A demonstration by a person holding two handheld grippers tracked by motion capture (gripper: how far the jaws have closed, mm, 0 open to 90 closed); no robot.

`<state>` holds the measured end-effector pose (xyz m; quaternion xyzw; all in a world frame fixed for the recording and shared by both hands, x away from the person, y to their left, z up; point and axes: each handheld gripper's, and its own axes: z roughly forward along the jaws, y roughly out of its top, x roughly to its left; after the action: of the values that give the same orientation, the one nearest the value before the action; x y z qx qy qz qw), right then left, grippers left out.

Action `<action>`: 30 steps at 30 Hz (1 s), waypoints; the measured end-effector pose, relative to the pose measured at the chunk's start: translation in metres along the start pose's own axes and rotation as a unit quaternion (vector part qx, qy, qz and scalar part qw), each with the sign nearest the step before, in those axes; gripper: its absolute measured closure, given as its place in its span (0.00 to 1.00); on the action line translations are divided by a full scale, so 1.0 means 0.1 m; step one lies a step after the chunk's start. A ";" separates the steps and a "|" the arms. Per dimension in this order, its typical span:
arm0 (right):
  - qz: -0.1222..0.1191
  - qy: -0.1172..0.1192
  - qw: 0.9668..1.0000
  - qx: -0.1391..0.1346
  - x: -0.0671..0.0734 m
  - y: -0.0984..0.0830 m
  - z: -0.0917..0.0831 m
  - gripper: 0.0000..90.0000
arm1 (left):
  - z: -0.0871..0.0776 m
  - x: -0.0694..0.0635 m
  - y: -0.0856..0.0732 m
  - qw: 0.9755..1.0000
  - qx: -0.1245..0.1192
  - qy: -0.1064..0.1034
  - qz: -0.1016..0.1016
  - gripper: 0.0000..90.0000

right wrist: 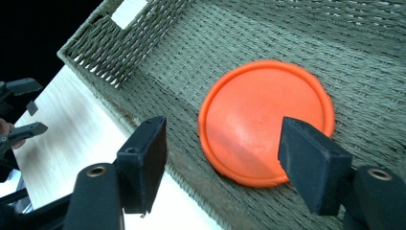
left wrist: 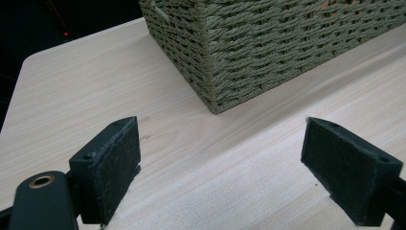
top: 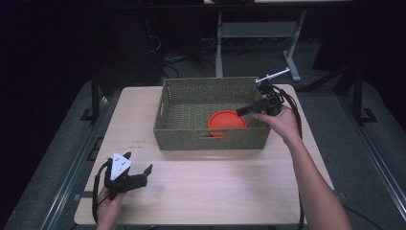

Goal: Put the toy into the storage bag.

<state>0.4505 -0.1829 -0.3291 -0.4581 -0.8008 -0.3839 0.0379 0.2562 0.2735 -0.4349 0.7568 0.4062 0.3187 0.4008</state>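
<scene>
Now we are holding our right gripper [top: 245,110] over the basket [top: 210,139], jaws wide open, touching nothing. The orange disc [right wrist: 265,120] is lying flat by the basket's near wall. To grab it well, we should reach lower and pinch its rim. Our left gripper [top: 143,173] is waiting wide open and empty near the table's [top: 215,191] front left corner.

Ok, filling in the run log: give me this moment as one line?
left gripper: open, near table front-left | right gripper: open, jaws above orange disc | disc: flat in woven basket
</scene>
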 end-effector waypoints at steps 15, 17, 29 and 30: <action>-0.024 0.012 1.000 -0.010 0.11 -0.13 -0.20 0.36 | 0.00 0.00 0.00 1.000 0.001 0.001 0.000 0.14; -0.025 0.012 1.000 -0.011 0.12 -0.15 -0.21 0.35 | 0.00 0.00 0.00 1.000 0.000 0.001 -0.001 0.14; -0.032 0.019 0.999 -0.019 0.18 -0.31 -0.32 0.33 | 0.00 0.01 0.00 1.000 0.000 0.002 -0.001 0.14; -0.033 0.020 0.999 -0.020 0.19 -0.33 -0.33 0.33 | 0.00 0.01 0.00 1.000 0.000 0.001 -0.002 0.14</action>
<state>0.4050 -0.1999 -0.3172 -0.4241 -0.8070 -0.4098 0.0316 0.2562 0.2742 -0.4351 0.7557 0.4083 0.3190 0.4007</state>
